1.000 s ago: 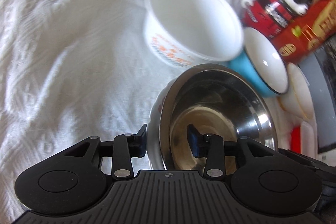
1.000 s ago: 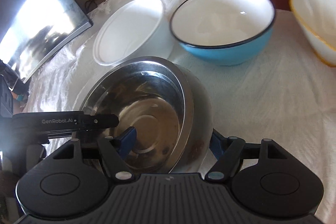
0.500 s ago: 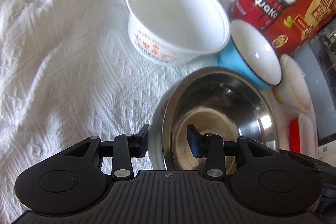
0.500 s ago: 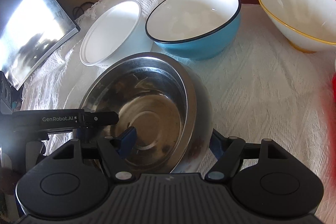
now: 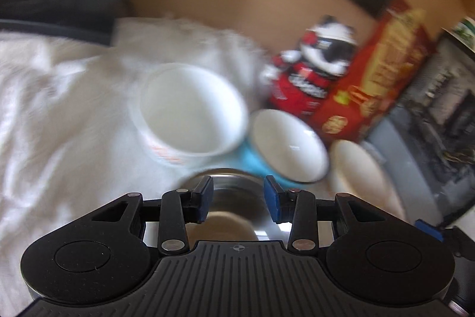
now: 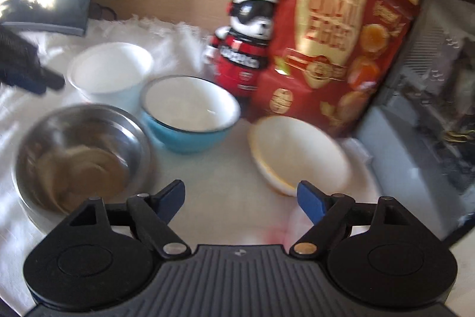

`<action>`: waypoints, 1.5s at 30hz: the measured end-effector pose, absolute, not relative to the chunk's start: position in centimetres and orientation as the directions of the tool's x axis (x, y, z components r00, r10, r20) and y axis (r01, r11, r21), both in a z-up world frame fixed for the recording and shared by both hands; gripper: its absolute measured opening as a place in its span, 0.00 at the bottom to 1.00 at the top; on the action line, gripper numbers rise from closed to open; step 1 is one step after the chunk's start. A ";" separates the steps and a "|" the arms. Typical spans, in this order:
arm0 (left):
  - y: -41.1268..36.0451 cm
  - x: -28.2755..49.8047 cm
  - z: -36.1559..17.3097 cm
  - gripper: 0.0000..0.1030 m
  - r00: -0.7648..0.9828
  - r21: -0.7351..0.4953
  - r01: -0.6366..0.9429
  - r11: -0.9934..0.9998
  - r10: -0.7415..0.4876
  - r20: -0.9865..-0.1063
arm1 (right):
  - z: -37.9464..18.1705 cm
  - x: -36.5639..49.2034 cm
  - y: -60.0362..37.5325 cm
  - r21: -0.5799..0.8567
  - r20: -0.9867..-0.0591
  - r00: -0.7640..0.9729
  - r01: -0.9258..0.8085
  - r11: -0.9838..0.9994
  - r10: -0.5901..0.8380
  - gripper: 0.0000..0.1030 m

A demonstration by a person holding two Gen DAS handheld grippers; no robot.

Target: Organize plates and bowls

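Right wrist view: the steel bowl (image 6: pixel 80 156) sits on the white cloth (image 6: pixel 225 192), just beside the blue bowl (image 6: pixel 190 121); it looks hard, shiny and slippery, so its thin rim is the best place to pinch. The right gripper (image 6: pixel 240 198) is opening with nothing between its fingers. The left gripper (image 5: pixel 239 202) is partly open over the steel bowl's rim, not squeezing it.

Both grippers, left gripper (image 5: pixel 239 199) and right gripper (image 6: pixel 239 199), are built of black plastic with blue pads (image 6: pixel 308 199), silver screws and ribbed grey bases.
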State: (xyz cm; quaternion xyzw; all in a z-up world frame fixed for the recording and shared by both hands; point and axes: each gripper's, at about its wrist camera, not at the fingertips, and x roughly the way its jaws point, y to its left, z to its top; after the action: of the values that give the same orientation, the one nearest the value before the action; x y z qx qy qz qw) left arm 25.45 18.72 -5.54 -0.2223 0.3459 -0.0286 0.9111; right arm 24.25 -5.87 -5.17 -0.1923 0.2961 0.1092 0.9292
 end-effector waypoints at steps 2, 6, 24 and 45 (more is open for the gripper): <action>16.2 26.1 -5.1 0.40 0.739 -0.444 -0.068 0.894 -0.254 -0.624 | -5.2 24.6 -8.2 -0.295 -0.596 0.802 -0.269 0.917 0.044 0.82; 9.9 27.8 -5.1 0.40 0.665 -0.451 0.037 0.892 -0.359 -0.655 | -5.8 25.5 -12.9 -0.285 -0.646 0.763 -0.248 0.926 0.005 0.82; -3.7 30.9 -9.1 0.38 0.543 -0.441 0.026 0.897 -0.383 -0.747 | -10.0 28.6 -27.8 0.126 -0.772 0.587 -0.235 0.964 0.243 0.83; -8.7 32.6 -11.3 0.23 0.361 -0.497 0.161 0.853 -0.520 -0.775 | -11.3 27.5 -29.3 0.196 -0.786 0.564 -0.159 0.968 0.252 0.44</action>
State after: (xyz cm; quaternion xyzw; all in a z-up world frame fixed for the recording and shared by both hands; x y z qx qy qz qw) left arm 32.58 -8.69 -11.34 -0.1708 0.5245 -0.2108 0.8070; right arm 27.47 -29.35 -11.32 0.0515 0.4521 0.1166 0.8828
